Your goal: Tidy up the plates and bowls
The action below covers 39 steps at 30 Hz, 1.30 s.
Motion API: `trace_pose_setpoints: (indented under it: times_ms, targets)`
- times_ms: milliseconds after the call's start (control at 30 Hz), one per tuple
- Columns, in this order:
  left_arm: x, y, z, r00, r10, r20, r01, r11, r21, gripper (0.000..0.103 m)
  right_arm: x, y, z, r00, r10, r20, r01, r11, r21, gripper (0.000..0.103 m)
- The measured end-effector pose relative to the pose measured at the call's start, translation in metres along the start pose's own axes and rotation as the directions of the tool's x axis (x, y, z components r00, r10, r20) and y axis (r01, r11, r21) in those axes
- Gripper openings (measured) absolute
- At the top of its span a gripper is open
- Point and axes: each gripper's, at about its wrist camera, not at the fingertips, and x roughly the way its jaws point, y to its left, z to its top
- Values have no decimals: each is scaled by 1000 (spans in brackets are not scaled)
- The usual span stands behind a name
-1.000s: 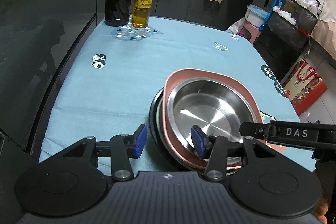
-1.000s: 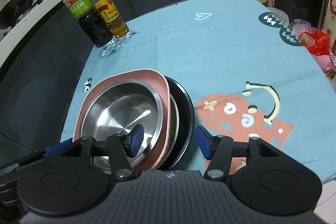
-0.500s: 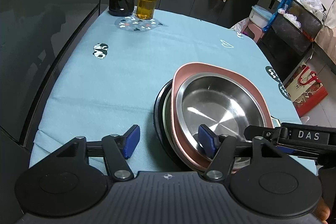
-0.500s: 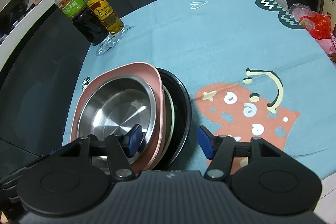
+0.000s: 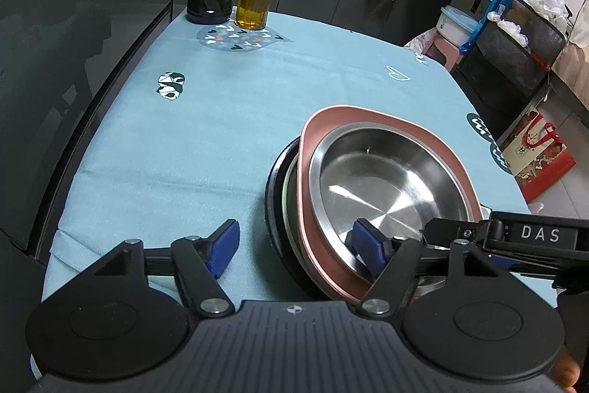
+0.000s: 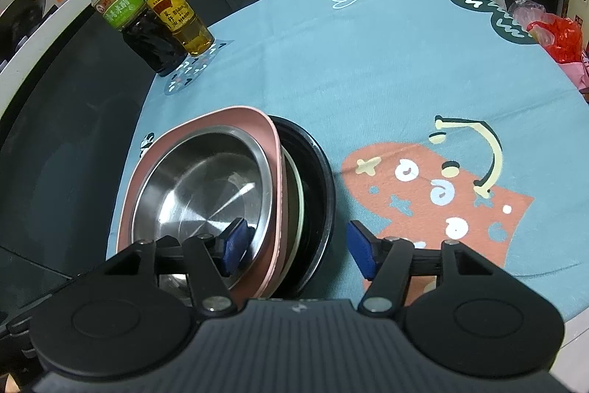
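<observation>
Stack is sitting on the light-blue printed tablecloth (image 5: 221, 135): shiny stainless-steel bowl (image 5: 390, 179) inside a pink rounded-square plate (image 5: 313, 135), over a pale green plate (image 6: 300, 194), over a black round dish (image 6: 324, 179). Left gripper (image 5: 294, 245) and right gripper (image 6: 294, 242) are both straddling the stack rim, jaws opening, pads not pressing on anything.

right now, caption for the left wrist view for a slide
Left gripper opening astride the rim of a stacked steel bowl, pink plate and black dish.
</observation>
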Motion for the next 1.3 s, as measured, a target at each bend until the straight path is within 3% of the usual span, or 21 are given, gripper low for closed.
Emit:
trace_pose_setpoints:
  times_ms: [233,300,367,467,1300]
  targets:
    - [5,8,0,1000,-24,-8,23,999,-45,75,1,1,2,1000,0,4,0,1000,-7,60]
    - [4,8,0,999,-44,-6,44,998,-40,68,1,1,2,1000,2,6,-2,1000,-17,60]
    - [2,5,0,995,-97,-1,97,995,-11,52,1,4,2,1000,11,2,-10,999,-39,60]
    - [0,-1,-1,997,-77,13,77,997,20,52,1,10,0,1000,7,14,-6,997,-80,61]
    - [-7,-11,-4,998,-42,46,40,999,37,48,-5,9,-2,998,14,65,-8,995,-95,58]
